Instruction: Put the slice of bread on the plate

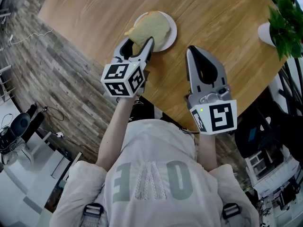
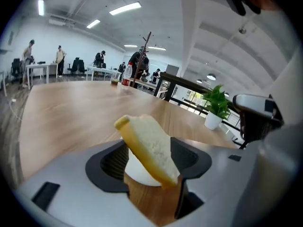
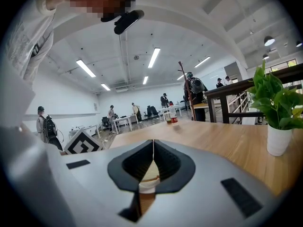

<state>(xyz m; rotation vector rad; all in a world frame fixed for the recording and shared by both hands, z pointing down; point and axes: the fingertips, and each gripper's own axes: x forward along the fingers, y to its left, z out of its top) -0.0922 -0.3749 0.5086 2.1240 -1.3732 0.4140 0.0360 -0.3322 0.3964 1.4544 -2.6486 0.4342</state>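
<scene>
A pale slice of bread (image 1: 151,27) with a yellow crust rests on a small white plate (image 1: 171,36) near the table's near edge. My left gripper (image 1: 137,44) reaches over the plate's near side, one finger on each side of the slice's near end. In the left gripper view the bread (image 2: 149,148) leans tilted between the widely spread jaws above the plate (image 2: 137,175). Its low corner is next to the right pad, and the left pad stands apart from it. My right gripper (image 1: 193,48) hovers shut to the right of the plate, holding nothing; its jaw tips meet (image 3: 153,143).
The round wooden table (image 1: 222,13) carries a potted plant (image 1: 284,22) in a white pot at its far right edge. A bottle (image 2: 127,77) stands at the table's far side. People and desks fill the room's background. Wooden floor lies to the left.
</scene>
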